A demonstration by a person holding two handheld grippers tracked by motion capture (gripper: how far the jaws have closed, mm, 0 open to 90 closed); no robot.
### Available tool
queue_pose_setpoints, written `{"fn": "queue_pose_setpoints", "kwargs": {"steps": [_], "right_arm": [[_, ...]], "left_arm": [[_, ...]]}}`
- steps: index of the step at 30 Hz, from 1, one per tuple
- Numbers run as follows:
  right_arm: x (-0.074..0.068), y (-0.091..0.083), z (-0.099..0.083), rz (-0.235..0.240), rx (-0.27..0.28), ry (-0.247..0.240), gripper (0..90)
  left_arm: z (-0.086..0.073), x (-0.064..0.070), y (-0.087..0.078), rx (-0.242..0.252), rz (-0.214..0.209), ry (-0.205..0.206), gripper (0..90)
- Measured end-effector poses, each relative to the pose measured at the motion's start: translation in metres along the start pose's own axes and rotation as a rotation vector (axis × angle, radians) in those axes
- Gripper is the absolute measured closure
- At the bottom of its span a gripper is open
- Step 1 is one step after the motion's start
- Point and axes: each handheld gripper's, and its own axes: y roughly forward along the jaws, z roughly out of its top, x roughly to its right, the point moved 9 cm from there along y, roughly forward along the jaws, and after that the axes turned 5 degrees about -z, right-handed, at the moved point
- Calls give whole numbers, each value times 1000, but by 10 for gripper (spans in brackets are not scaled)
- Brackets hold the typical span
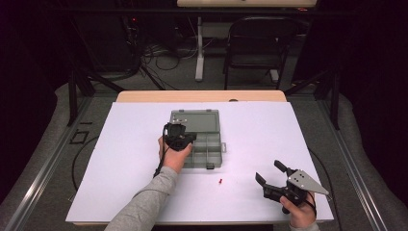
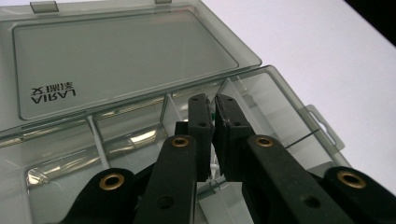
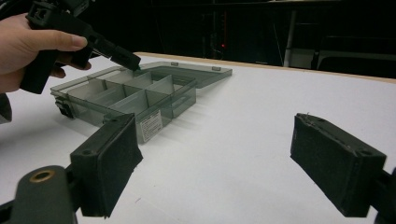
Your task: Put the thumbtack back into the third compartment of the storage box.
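A: Small green piece (image 2: 213,113), pinched between the pads of the left hand-held gripper (image 2: 211,105), over a rear compartment of the clear organizer box (image 1: 209,149). Jaws stand nearly together on it; little more than a green sliver shows in the gap.

B: Handling?

A: Judged very light, probably stiff plastic, smooth enough to squirt out of a hard squeeze. Hold is at the very tips (little margin). Best taken across its narrow sides, as it appears to be now.

B: Left hand (image 1: 174,153) pose?

A: Forearm comes in from the near edge, wrist bent so the jaws slope forward and down over the box. In the right gripper view the tips sit just above the dividers, near the hinge side; the lid (image 1: 196,119) lies flat behind.

B: The other side?

A: Right hand-held gripper (image 1: 270,176) idles low over the white counter (image 1: 120,168), jaws spread wide, nothing between them, well apart from the box. A small red piece (image 1: 220,181) lies loose between box and that gripper.
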Motion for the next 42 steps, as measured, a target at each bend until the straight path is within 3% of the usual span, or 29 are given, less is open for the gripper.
{"fn": "queue_pose_setpoints", "kwargs": {"steps": [31,36,40,42], "right_arm": [[-1,0,0,5,-2,-4,149],[-1,0,0,3,-2,-6,149],[-1,0,-1,3,-4,-2,149],[-1,0,-1,2,-2,-4,149]], "left_arm": [[-2,2,6,-8,9,16,851],[0,3,4,9,0,33,794],[4,5,2,49,12,69,611],[7,8,0,74,4,80,579]]}}
